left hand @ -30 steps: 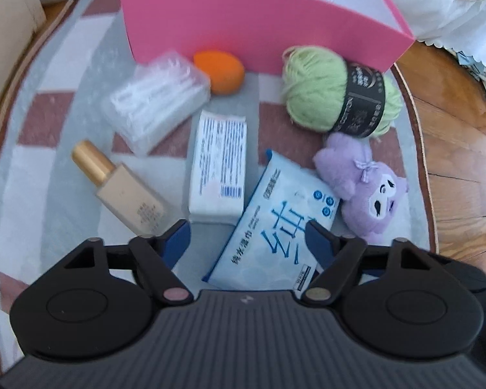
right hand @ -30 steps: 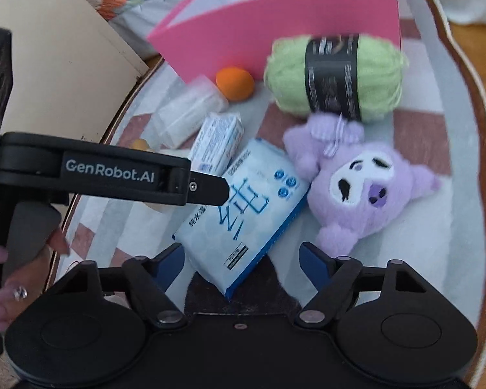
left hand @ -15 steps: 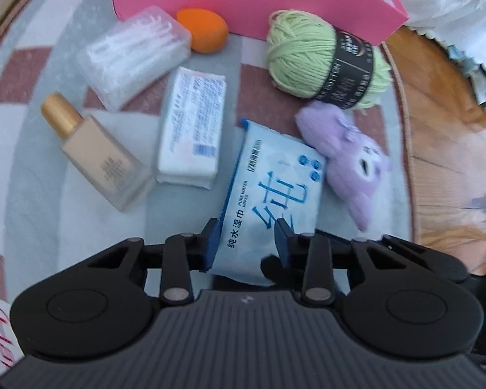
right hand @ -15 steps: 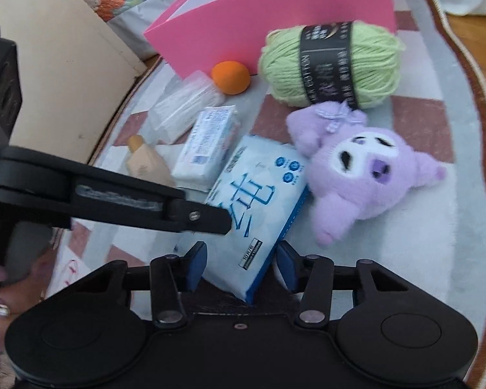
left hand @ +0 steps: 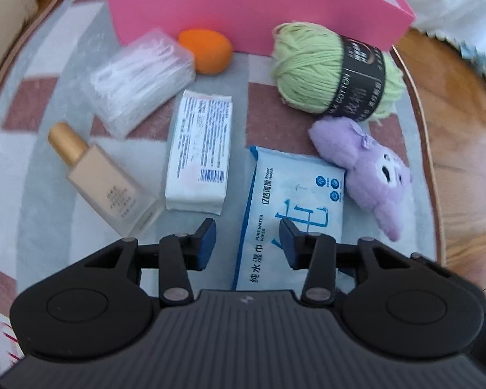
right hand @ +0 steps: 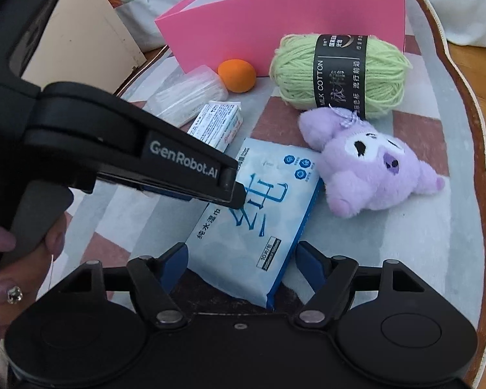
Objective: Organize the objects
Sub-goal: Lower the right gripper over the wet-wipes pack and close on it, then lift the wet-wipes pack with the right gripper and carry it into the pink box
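A blue wet-wipes pack (left hand: 295,201) lies flat on the rug, also in the right wrist view (right hand: 256,217). My left gripper (left hand: 248,241) is open above the pack's near left part, holding nothing. My right gripper (right hand: 241,264) is open with its jaws on either side of the pack's near end. A purple plush toy (right hand: 372,168), a green yarn ball (right hand: 340,74), an orange sponge (right hand: 237,75), a white tissue pack (left hand: 199,152), a clear swab box (left hand: 139,77) and a foundation bottle (left hand: 103,178) lie around it.
A pink box (left hand: 243,3) stands open at the back of the rug (right hand: 421,259). A beige panel (right hand: 90,42) stands at the left. Wooden floor (left hand: 463,129) lies past the rug's right edge. Bedding (right hand: 453,0) is behind.
Both grippers narrowed half a second ago and have opened wider again. The left gripper has shifted left over the wipes pack. The pack still lies on the rug.
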The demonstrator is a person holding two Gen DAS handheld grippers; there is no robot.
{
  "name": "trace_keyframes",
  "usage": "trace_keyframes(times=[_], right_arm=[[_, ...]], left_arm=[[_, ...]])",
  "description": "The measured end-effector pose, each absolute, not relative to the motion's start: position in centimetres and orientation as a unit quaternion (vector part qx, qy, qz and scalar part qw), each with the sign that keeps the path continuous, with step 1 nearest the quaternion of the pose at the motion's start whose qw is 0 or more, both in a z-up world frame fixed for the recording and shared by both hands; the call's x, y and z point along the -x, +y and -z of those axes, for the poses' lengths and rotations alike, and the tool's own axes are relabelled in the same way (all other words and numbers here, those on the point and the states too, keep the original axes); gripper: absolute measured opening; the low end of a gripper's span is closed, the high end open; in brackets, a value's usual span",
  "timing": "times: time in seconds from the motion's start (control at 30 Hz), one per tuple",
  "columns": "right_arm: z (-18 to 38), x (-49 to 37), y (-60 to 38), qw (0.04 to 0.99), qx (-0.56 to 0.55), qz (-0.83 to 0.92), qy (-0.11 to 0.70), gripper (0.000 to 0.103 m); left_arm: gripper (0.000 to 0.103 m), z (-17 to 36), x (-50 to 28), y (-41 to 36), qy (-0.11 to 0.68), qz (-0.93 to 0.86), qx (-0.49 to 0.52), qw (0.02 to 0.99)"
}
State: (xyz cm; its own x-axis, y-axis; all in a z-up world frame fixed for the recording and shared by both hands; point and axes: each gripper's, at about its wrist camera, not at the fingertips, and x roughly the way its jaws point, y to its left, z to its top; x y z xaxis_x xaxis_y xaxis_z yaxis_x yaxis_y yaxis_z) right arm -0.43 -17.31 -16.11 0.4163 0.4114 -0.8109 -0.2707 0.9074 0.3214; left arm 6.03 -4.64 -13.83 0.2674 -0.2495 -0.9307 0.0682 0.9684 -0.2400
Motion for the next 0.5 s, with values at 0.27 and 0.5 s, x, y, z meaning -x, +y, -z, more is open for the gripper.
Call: trace_keyframes(times=[0.27, 0.5], right_arm=[[16.2, 1.0, -16.7, 0.849, -0.044, -0.203, 0.486, 0.084], [15.5, 1.2, -17.2, 0.852, -0.033, -0.201, 0.483, 0.083]], left_arm=[[0.027, 13.4, -5.2, -3.6, 0.611, 0.106, 0.155, 0.769], [0.027, 11.6, -3.6, -3.8, 0.617, 0.117, 0.187, 0.756]])
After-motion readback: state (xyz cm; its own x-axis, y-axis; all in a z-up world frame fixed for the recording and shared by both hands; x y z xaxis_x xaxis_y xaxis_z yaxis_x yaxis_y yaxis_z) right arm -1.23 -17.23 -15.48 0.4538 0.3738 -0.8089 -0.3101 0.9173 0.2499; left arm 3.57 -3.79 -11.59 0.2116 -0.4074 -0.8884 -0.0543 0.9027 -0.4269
